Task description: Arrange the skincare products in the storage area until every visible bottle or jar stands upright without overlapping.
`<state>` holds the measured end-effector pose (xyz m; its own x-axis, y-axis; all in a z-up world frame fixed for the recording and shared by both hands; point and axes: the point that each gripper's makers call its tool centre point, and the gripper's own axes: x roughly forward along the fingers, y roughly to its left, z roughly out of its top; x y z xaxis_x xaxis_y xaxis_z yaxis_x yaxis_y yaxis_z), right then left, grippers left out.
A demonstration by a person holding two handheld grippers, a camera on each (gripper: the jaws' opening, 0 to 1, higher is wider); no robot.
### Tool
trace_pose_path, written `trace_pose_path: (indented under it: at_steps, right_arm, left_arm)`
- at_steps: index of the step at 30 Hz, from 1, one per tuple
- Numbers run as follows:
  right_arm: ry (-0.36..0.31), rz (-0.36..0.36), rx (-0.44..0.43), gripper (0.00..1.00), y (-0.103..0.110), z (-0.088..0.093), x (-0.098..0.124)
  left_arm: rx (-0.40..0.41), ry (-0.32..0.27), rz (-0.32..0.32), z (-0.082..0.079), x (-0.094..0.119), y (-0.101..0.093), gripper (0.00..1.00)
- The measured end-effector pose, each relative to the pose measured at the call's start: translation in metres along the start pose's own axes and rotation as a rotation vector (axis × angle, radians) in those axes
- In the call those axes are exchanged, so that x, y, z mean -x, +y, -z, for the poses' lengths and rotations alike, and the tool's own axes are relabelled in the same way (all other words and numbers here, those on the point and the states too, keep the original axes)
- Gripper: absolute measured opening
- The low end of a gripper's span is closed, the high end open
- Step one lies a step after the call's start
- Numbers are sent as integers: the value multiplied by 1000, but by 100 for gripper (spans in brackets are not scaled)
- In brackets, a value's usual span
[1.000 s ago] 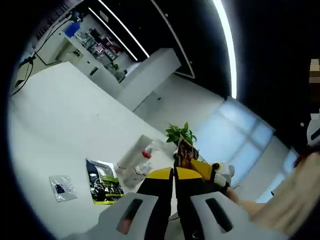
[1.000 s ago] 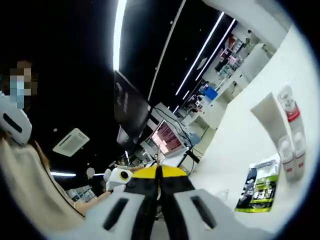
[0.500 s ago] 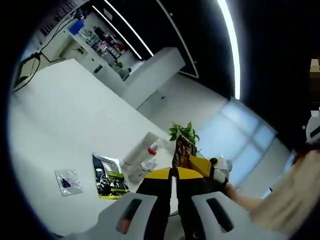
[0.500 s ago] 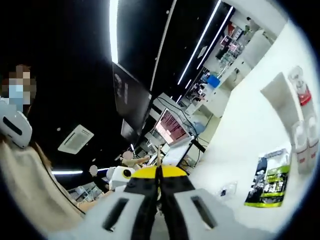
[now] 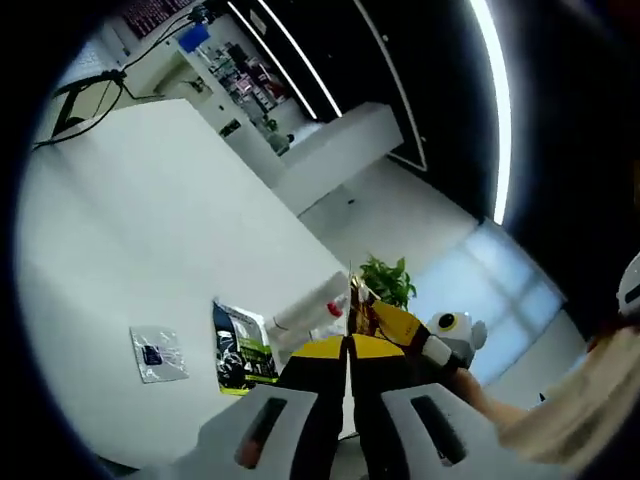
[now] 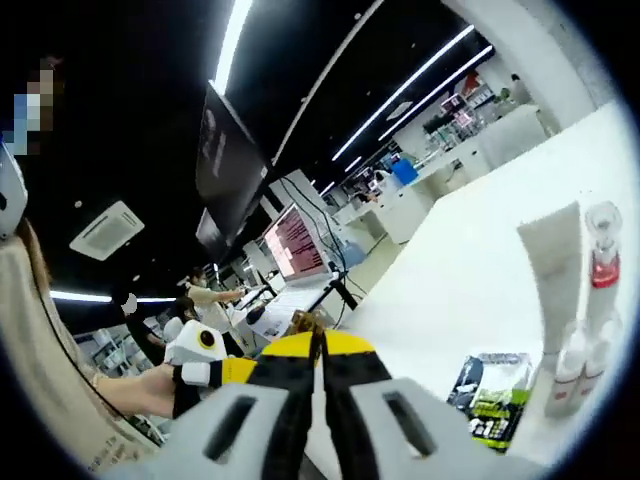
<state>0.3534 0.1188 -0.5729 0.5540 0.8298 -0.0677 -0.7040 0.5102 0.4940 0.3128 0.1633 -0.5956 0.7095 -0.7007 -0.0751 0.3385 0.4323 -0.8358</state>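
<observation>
Both grippers, left gripper (image 5: 348, 345) and right gripper (image 6: 318, 340), have their jaws pressed together on nothing, lifted off the white table (image 5: 150, 230). Beyond the green sachet (image 6: 490, 395), the white tube (image 6: 553, 262) and red-capped bottle (image 6: 600, 262) stand side by side, nearer the right gripper, I judge.

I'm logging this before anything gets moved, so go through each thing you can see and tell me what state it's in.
left gripper: shut, holding nothing.
right gripper: shut, holding nothing.
white tube: standing on the table.
red-collared bottle: upright beside the tube.
small white bottles: upright in front of those two.
green and black packet: lying flat.
clear plastic sachet: lying flat, apart from the packet.
white table: bare around these items.
</observation>
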Motion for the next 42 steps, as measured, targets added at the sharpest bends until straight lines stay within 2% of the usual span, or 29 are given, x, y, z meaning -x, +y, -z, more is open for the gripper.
trace_pose_path:
  at_steps: [1, 2, 4, 7, 9, 12, 15, 18, 19, 22, 24, 25, 30, 32, 34, 37, 42]
  right_arm:
    - [8, 18, 33, 1, -2, 1, -3]
    - [36, 57, 111, 1, -8, 6, -8]
    - [88, 90, 239, 1, -16, 15, -18]
    - [131, 110, 238, 1, -25, 28, -33]
    - [192, 154, 254, 1, -40, 41, -41]
    - [197, 178, 234, 1, -53, 48, -56]
    - [227, 224, 273, 1, -69, 58, -72]
    - [255, 266, 292, 1, -84, 68, -81]
    - [274, 287, 314, 1, -94, 73, -86]
    - [302, 339, 395, 1, -111, 79, -90]
    - [315, 349, 414, 1, -118, 83, -94]
    - [348, 362, 449, 1, -125, 87, -94]
    - [410, 364, 509, 1, -143, 101, -100]
    - [431, 386, 511, 1, -153, 106, -101]
    - [439, 386, 508, 1, -156, 108, -104]
    - [480, 370, 567, 1, -156, 117, -107]
    - [520, 362, 600, 1, -160, 127, -106]
  left_arm:
    - [6, 2, -5, 0, -1, 4, 0]
    - [20, 7, -20, 0, -3, 12, 0]
    - [21, 26, -64, 1, -5, 30, 0]
    - [15, 56, -128, 2, -8, 52, 0]
    - [22, 60, -140, -1, -11, 63, 0]
    - [28, 67, -166, -3, -16, 76, 0]
    - [7, 101, -224, -3, -24, 100, 0]
    - [14, 119, -248, -4, -32, 117, 0]
    - [18, 133, -266, -4, -37, 129, 0]
    - [18, 150, -281, -5, -48, 142, 0]
    - [6, 169, -300, -3, -52, 150, 0]
    - [-6, 186, -307, -1, -56, 154, 0]
    - [-23, 236, -344, 8, -64, 174, 0]
    - [-53, 264, -370, 10, -65, 183, 0]
    - [-75, 285, -385, 13, -66, 189, 0]
    - [-133, 310, -425, 13, -64, 200, 0]
    - [-212, 343, -439, 12, -62, 201, 0]
